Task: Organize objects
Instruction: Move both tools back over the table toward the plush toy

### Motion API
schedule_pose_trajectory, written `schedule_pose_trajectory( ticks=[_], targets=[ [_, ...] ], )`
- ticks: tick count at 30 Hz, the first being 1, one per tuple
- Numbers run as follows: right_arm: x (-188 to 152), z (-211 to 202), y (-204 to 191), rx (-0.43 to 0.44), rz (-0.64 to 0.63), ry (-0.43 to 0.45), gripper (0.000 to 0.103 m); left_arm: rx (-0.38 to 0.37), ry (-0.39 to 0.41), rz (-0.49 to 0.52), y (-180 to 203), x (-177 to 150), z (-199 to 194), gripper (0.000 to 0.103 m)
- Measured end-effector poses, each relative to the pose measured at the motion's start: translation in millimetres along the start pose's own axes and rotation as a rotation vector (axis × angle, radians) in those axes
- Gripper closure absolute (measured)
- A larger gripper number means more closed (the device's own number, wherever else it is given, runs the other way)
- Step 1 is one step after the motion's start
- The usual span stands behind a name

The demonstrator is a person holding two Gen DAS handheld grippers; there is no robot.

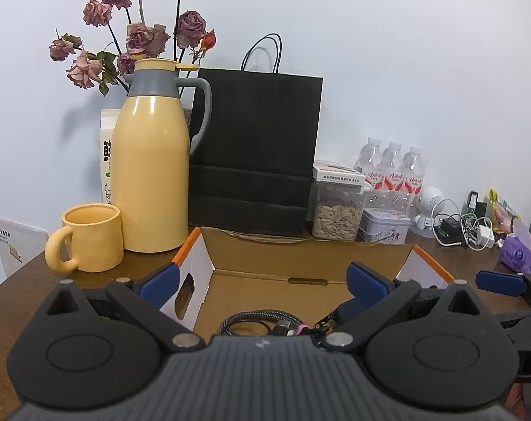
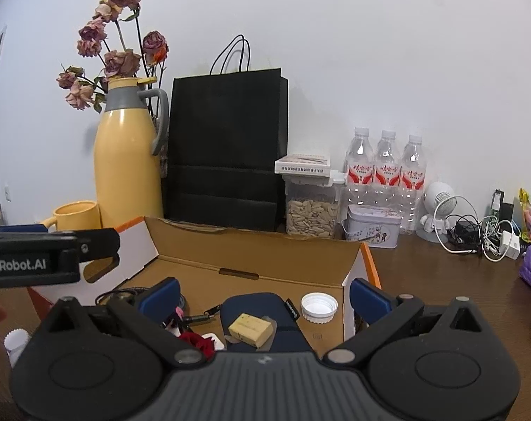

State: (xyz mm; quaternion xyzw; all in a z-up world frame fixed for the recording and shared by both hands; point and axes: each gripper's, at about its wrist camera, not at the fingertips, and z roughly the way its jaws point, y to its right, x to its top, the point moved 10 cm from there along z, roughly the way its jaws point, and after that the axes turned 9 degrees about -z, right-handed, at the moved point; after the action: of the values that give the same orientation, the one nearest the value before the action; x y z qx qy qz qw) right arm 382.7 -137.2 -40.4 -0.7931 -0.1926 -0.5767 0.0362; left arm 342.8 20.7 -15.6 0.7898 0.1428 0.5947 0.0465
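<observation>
An open cardboard box (image 2: 251,259) sits on the brown table (image 2: 440,280), brown inside, white outside with orange edges, a hand slot cut in its left wall; both grippers hang over its near side with nothing between their blue pads.

The left gripper (image 1: 265,280) has its jaws spread wide, released; below it, on the box floor, lies a coiled braided cable (image 1: 251,321) — dark grey, with a pink band near its plug.

The right gripper (image 2: 265,296) is likewise wide open and empty; under it lies a dark blue pouch (image 2: 265,315) with a pale yellow, speckled block (image 2: 250,329) in a clear wrapper resting on top; a white bottle cap (image 2: 319,307) sits just beside the pouch on its right, open side up; something dark red (image 2: 198,343) lies at the pouch's left, too hidden to name.

Behind the box stand a yellow jug (image 1: 153,165) with a grey collar and handle, a yellow mug (image 1: 90,238) just beside it, a black paper bag (image 1: 254,154), a clear jar of seeds (image 2: 312,207) and three water bottles (image 2: 386,172).
</observation>
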Motion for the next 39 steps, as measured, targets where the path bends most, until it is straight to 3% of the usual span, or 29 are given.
schedule_pose_trajectory(
  ticks=[19, 30, 39],
  targets=[
    [2.5, -60.7, -15.7, 0.031, -0.044, -0.003, 0.0, -0.001, 0.003, 0.021, -14.7, 10.0, -62.1, 0.0],
    [-25.8, -93.2, -26.9, 0.061, -0.054, -0.08, 0.0, 0.034, -0.049, 0.044, -42.5, -3.2, -100.3, 0.0],
    [-52.3, -118.0, -45.6, 0.11, -0.025, -0.147, 0.0, 0.075, -0.128, 0.04, -73.8, -32.7, -127.5, 0.0]
  ],
)
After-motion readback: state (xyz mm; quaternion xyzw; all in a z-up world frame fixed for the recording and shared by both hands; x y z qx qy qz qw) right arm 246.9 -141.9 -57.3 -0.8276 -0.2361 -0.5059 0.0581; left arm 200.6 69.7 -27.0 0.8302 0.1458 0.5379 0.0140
